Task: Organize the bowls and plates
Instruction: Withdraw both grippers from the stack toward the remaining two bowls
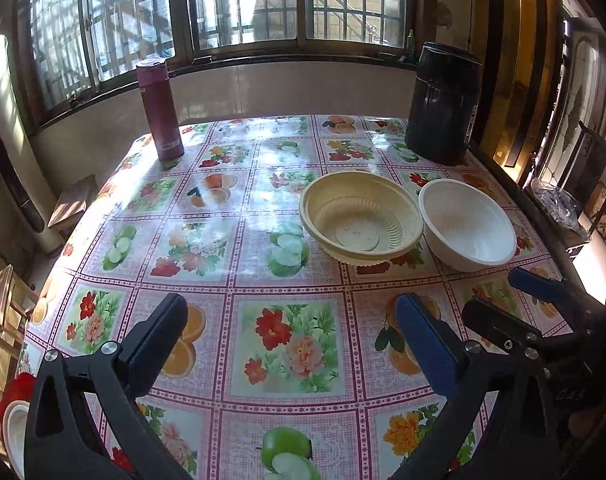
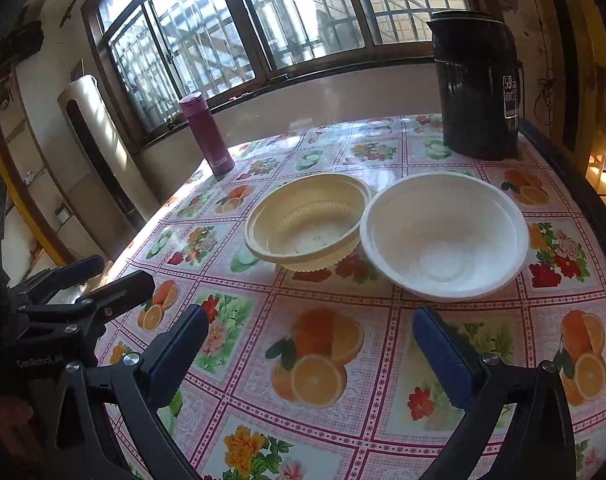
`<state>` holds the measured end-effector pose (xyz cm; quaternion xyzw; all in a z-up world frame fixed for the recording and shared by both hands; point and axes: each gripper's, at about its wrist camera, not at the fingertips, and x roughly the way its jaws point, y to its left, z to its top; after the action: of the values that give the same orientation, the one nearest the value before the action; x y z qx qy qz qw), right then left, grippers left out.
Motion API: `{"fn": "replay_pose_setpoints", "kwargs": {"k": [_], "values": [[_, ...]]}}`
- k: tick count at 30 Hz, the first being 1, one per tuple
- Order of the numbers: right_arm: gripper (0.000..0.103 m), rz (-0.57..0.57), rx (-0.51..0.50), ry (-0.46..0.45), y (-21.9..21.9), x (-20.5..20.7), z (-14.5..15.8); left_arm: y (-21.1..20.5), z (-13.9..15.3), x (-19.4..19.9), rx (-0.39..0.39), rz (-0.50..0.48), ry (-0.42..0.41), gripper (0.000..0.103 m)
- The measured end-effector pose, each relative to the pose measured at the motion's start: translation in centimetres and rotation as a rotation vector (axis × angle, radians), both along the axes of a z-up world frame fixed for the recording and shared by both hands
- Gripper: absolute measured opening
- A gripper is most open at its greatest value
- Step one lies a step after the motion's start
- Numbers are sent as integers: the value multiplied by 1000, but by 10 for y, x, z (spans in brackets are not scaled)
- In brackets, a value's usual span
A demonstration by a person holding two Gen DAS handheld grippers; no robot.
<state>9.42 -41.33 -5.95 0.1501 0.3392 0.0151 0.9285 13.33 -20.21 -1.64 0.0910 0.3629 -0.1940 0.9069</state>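
Our left gripper (image 1: 291,334) and right gripper (image 2: 311,344) hover spread apart, grasping nothing, above the table (image 1: 231,280), where the empty cream bowl (image 1: 361,218) touches the empty white bowl (image 1: 467,224); only the left view shows a red-rimmed dish (image 1: 13,420) at the table's near left edge.

Left tool (image 1: 291,328) black-framed with blue pads, silver screws, right tool (image 2: 311,344) alike, faint white lettering

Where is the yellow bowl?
The yellow bowl sits on the flowery tablecloth, touching the white bowl on its right, ahead of both cameras.
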Motion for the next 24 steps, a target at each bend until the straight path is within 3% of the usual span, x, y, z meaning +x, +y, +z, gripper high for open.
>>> {"fn": "replay_pose_setpoints", "kwargs": {"k": [11, 24], "values": [[103, -27, -23, -1, 8, 9, -1, 3, -2, 9, 14, 14, -5, 103], [103, -140, -129, -23, 20, 2, 24, 24, 26, -6, 29, 40, -75, 103]]}}
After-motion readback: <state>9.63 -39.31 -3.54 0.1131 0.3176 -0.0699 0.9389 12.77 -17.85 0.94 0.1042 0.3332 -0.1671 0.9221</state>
